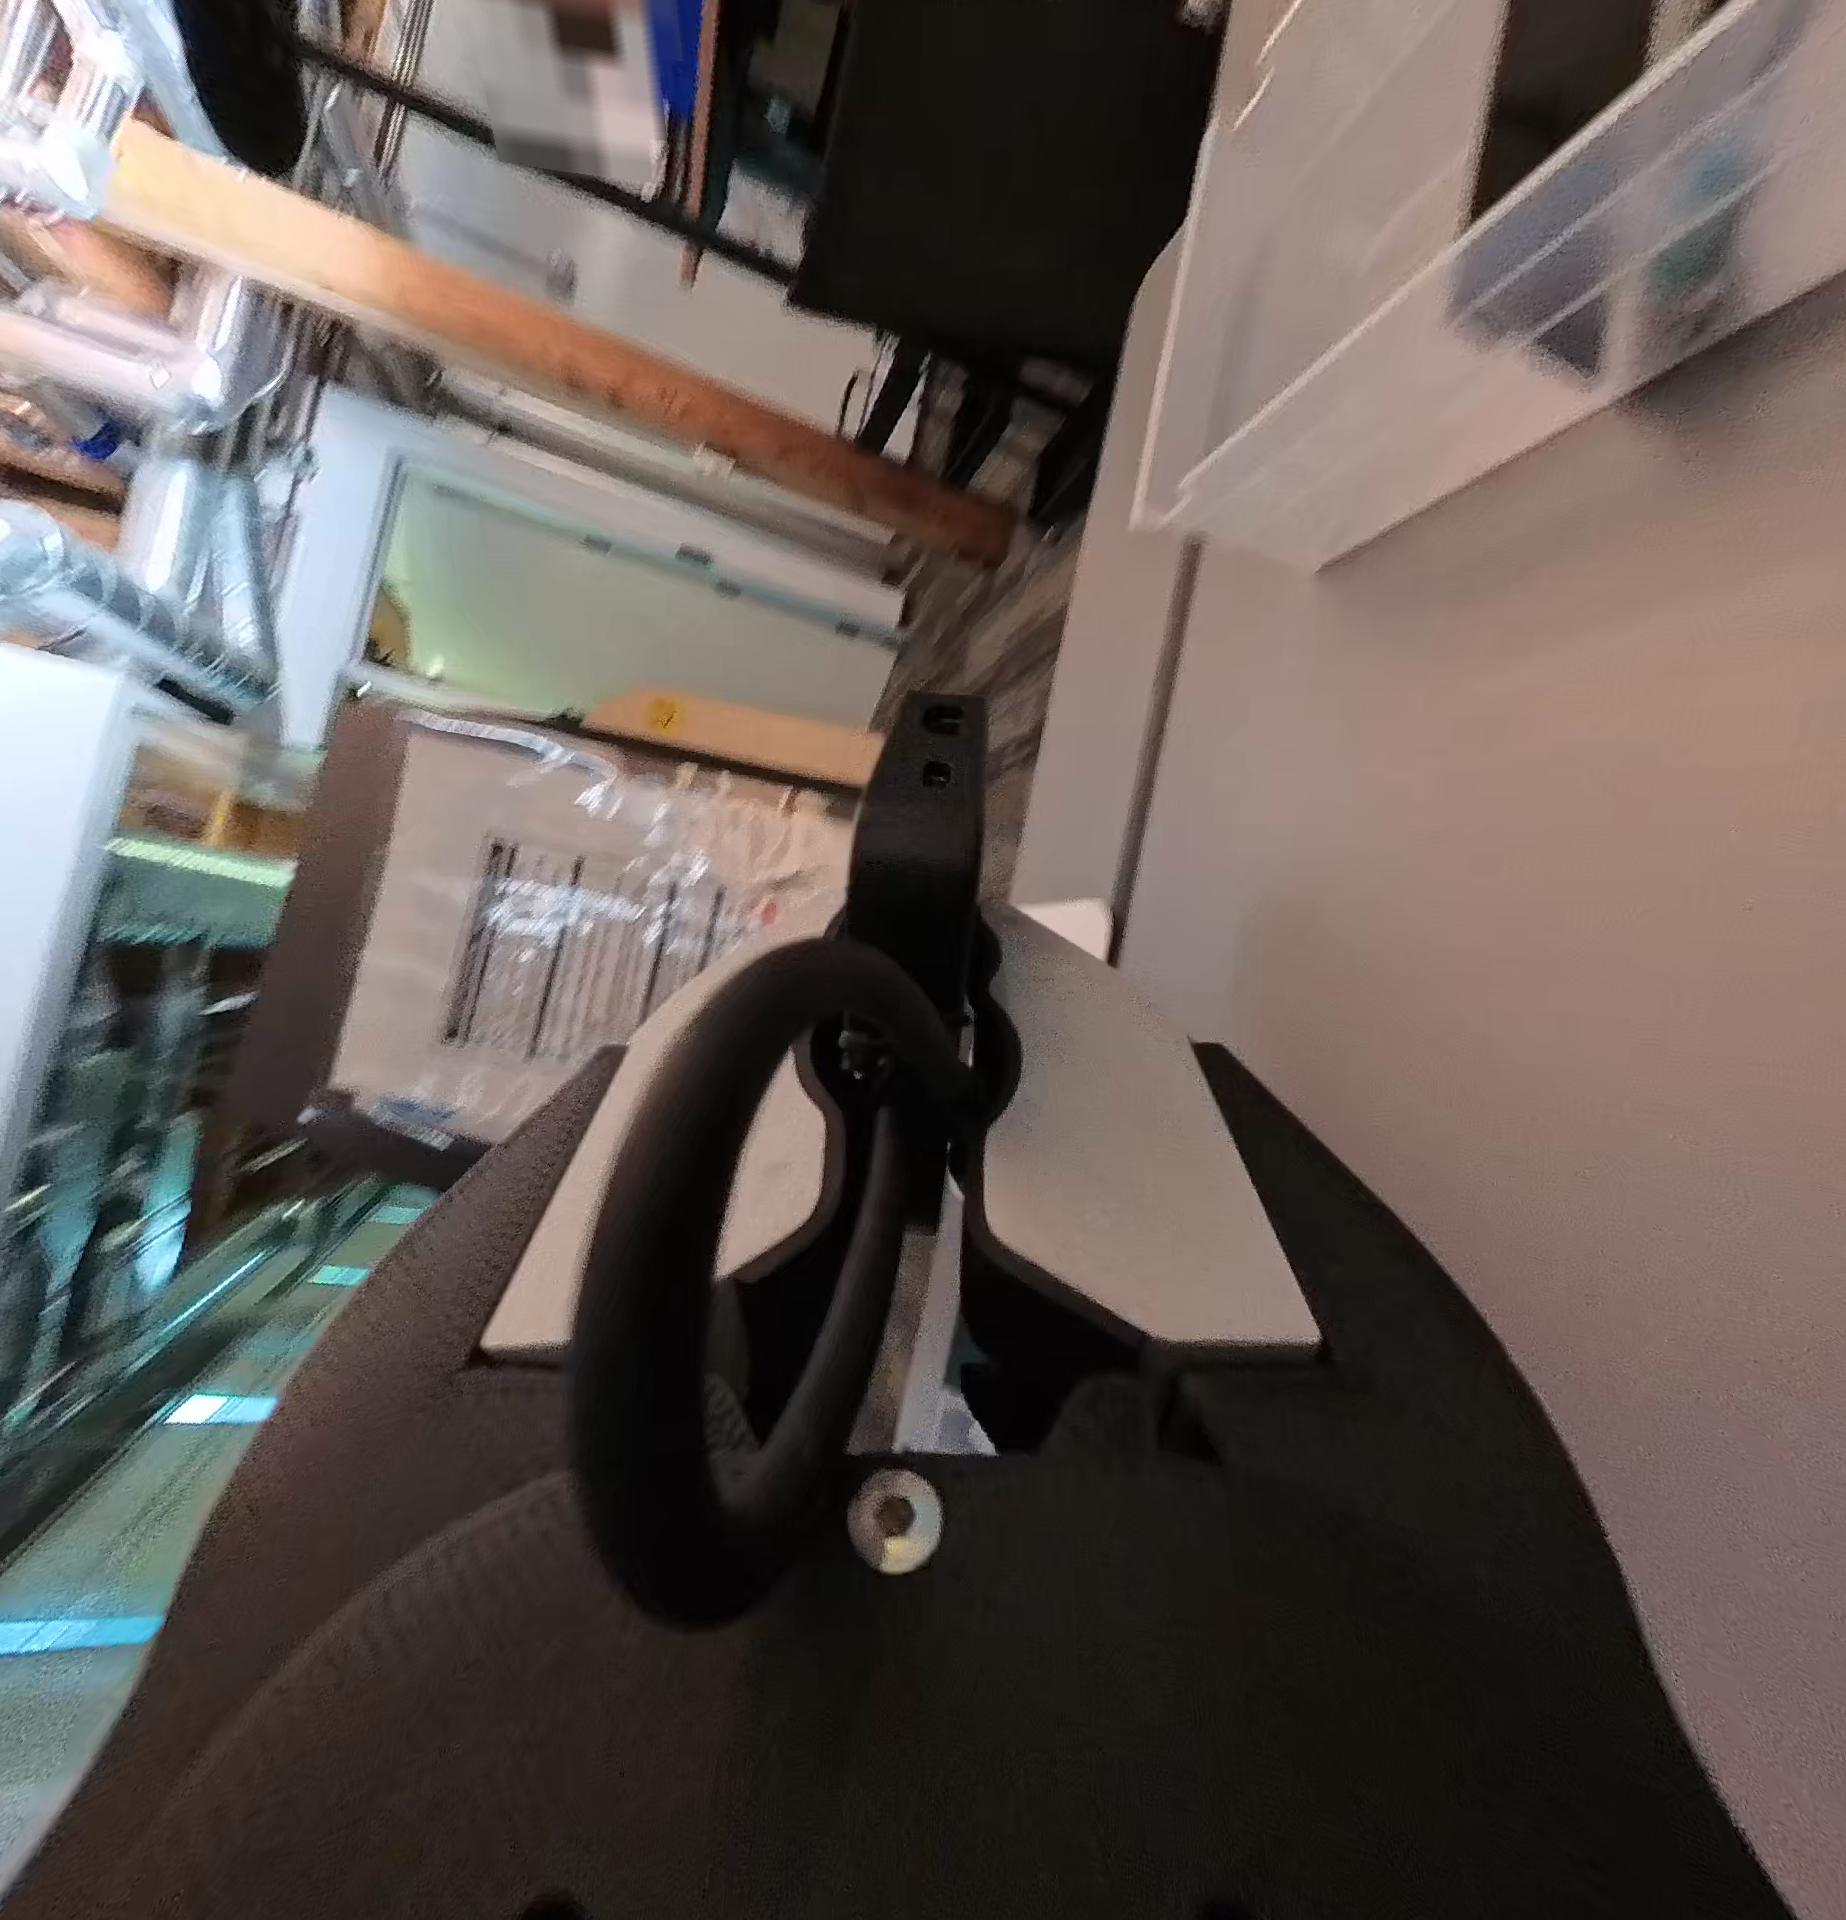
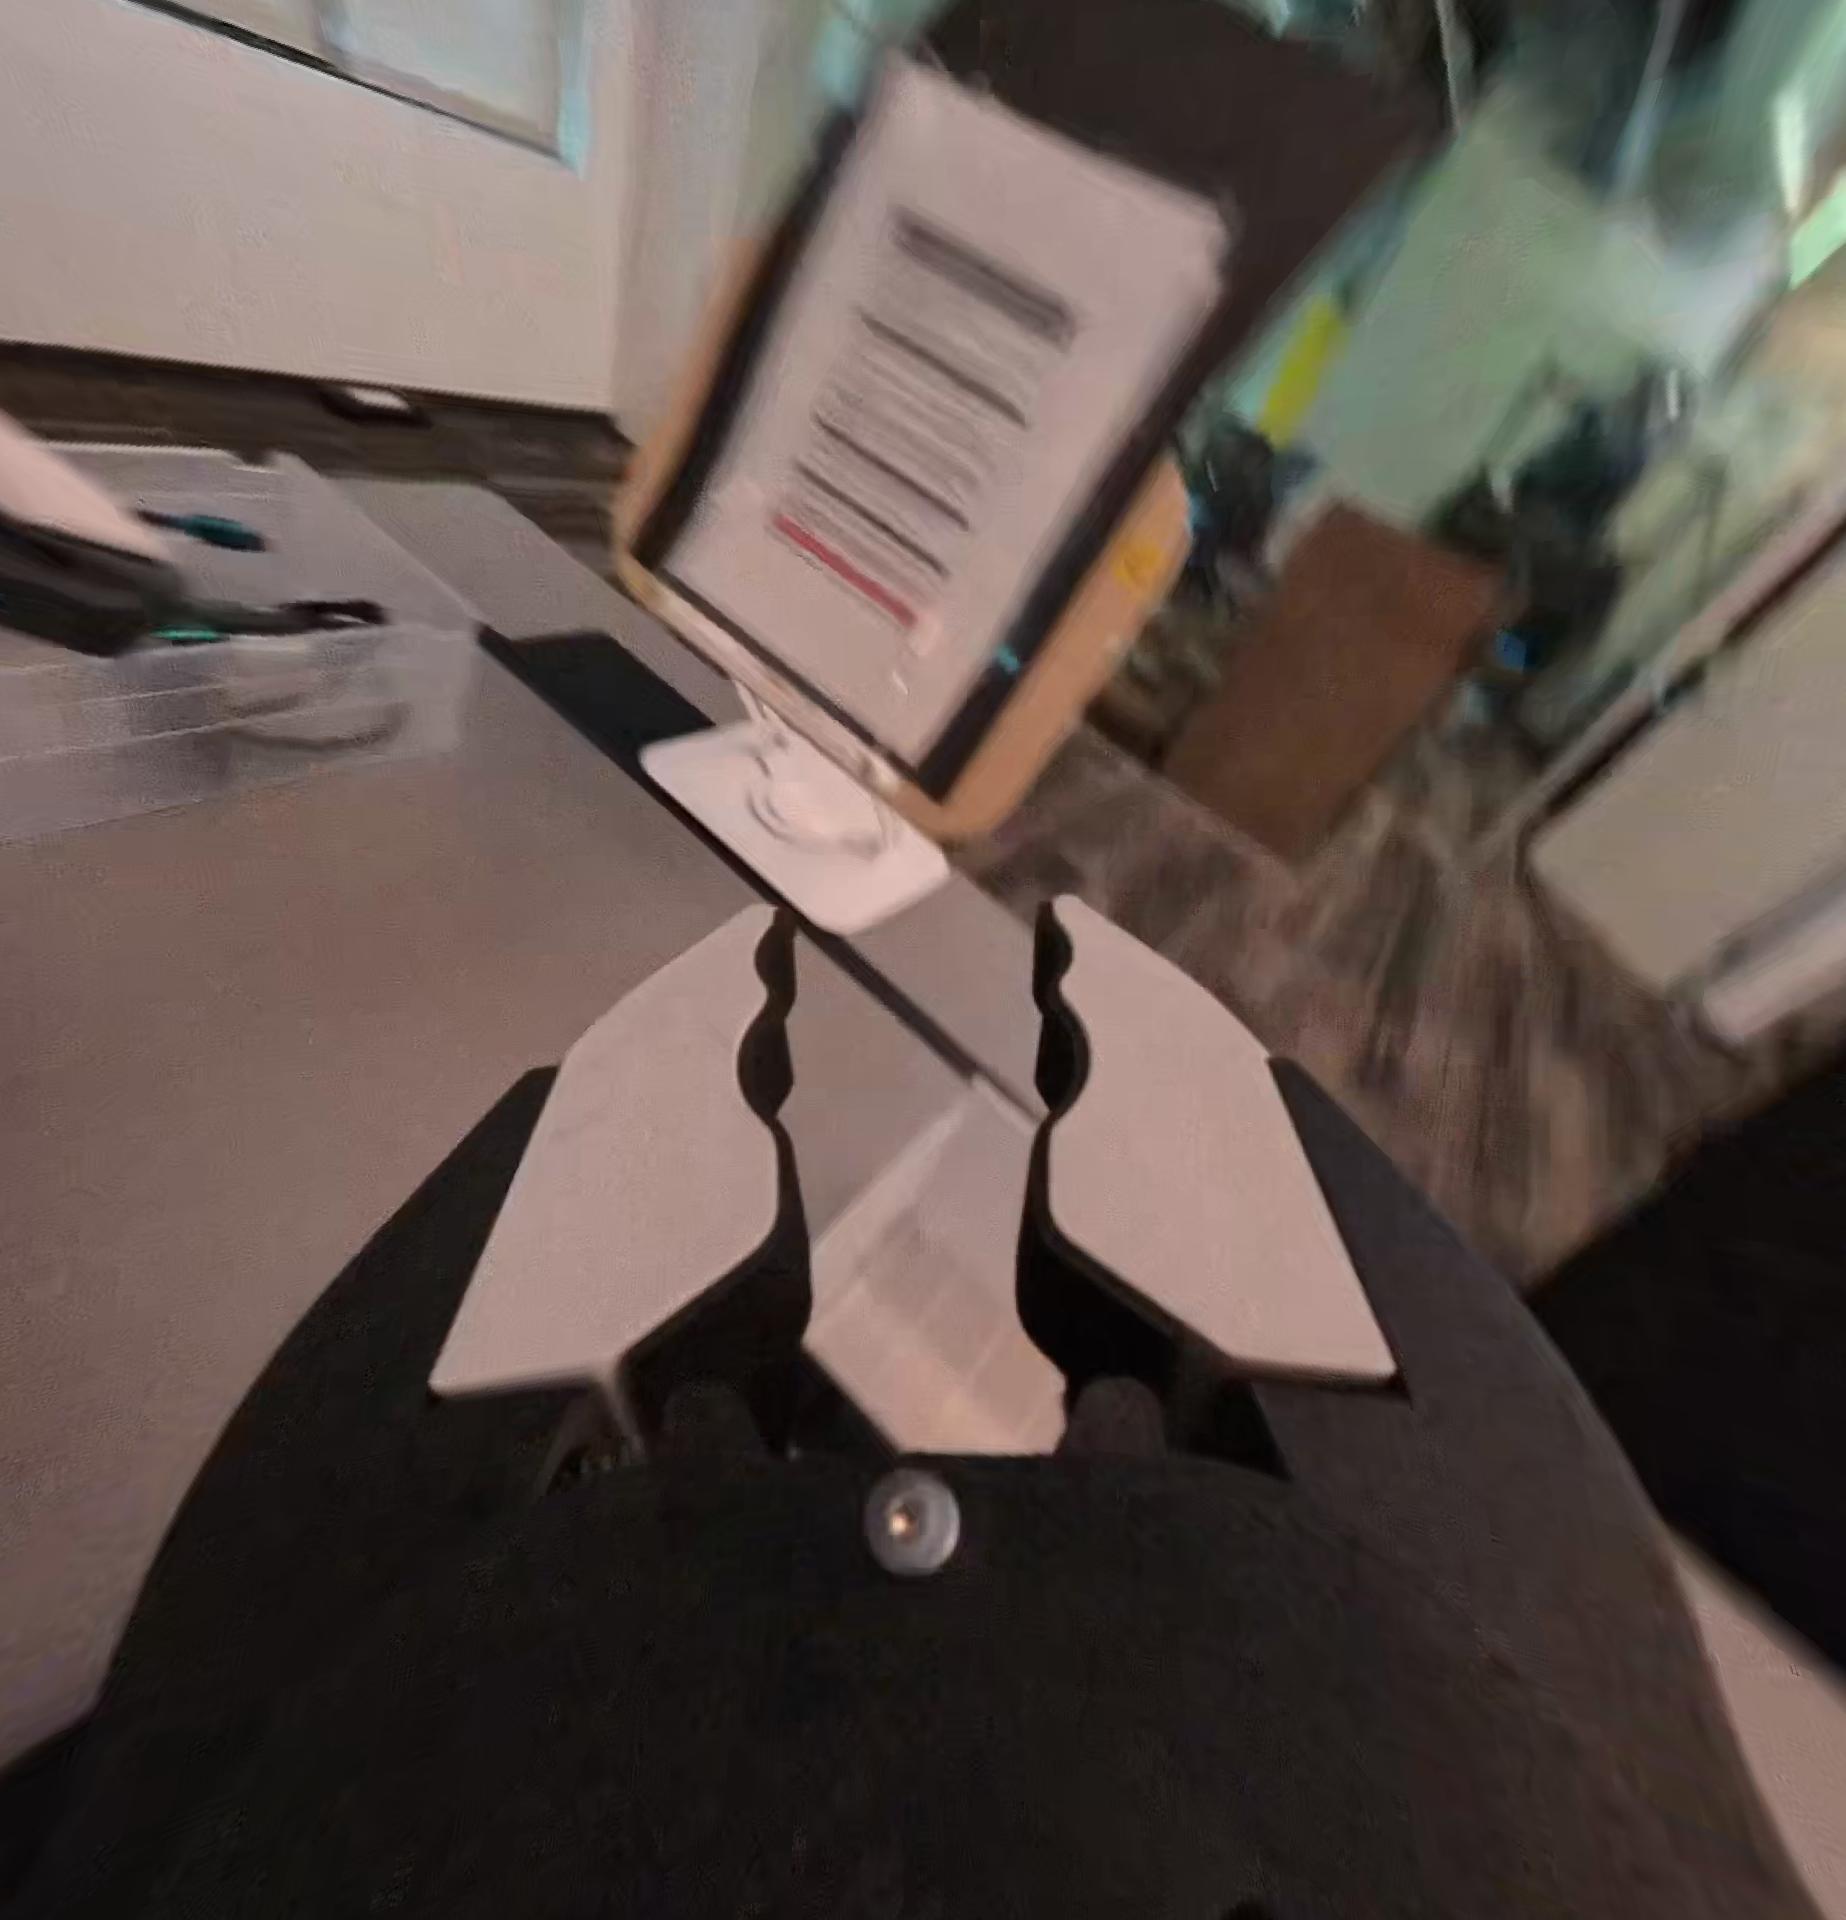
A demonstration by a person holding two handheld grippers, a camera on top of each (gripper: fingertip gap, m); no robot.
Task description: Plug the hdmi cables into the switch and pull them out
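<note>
My left gripper [image 1: 950, 1039] clamps the cable [image 1: 690, 1299] by its plug [image 1: 924, 821], lifted off the table—right gripper [image 2: 914, 997] gapes empty—no switch in view, so next I must find its port.

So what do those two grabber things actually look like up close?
Both look alike: a black, rough-textured body, two pale grey flat fingers with wavy black inner edges for jaws, and one silver screw at the base. That goes for the left gripper and the right gripper.
</note>
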